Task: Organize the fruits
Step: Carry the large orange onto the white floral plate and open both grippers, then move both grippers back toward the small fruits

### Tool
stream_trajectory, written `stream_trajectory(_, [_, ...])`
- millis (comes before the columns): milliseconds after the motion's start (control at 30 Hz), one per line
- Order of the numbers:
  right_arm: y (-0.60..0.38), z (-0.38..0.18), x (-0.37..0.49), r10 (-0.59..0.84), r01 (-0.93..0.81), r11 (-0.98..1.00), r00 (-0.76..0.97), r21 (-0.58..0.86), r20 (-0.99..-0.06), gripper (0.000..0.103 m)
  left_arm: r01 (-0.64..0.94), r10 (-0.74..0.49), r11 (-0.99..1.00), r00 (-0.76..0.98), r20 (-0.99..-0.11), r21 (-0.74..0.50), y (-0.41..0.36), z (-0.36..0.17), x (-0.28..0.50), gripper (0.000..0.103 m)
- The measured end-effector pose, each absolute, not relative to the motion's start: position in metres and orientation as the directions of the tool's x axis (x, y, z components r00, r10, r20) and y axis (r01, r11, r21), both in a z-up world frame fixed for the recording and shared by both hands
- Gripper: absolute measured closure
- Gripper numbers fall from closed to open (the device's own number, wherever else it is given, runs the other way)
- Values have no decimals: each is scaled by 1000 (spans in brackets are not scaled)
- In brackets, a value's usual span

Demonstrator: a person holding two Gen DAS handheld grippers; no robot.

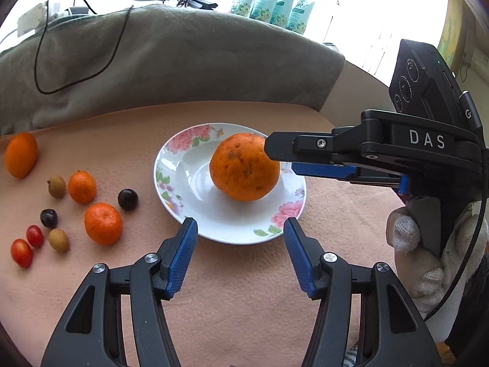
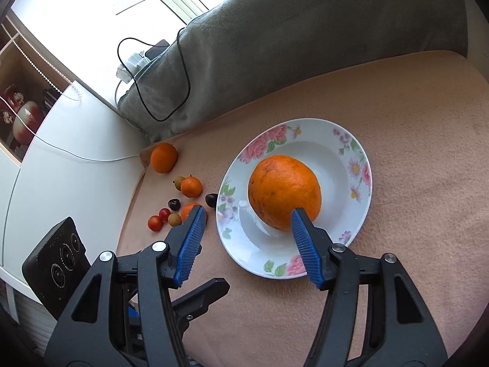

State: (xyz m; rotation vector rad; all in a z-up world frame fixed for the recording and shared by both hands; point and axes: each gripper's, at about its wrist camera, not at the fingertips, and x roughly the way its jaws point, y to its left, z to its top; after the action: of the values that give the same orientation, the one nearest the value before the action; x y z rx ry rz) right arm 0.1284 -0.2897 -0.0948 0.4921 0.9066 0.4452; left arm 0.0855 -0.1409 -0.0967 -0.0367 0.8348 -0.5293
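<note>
Ahead of my left fingers (image 1: 240, 224), spread and empty like my right fingers (image 2: 247, 212), one large orange (image 1: 244, 166) sits plated (image 1: 171, 153); smaller fruits (image 1: 102, 223) wait beyond their left tip.

"DAS" on right claw (image 1: 276, 160) body

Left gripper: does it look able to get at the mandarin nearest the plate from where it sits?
Probably yes. The left gripper is open and empty, and the mandarin lies uncovered on the cloth to its left, beside the plate. Only a dark cherry sits close by.
</note>
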Motion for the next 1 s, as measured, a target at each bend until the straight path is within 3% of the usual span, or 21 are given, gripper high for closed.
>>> stream_trajectory(400, [-289, -83, 113, 476, -169, 859, 614, 484, -630, 40, 416, -435, 884, 572, -695, -211, -124, -97, 78, 45])
stream_trajectory(533, [-288, -80, 107, 439, -167, 879, 647, 446, -623, 27, 399, -419, 894, 582, -697, -204, -121, -96, 80, 45])
stream_trajectory(1000, [-278, -78, 104, 408, -187, 901, 672, 391, -618, 27, 332, -338, 932, 647, -684, -147, -63, -93, 82, 44])
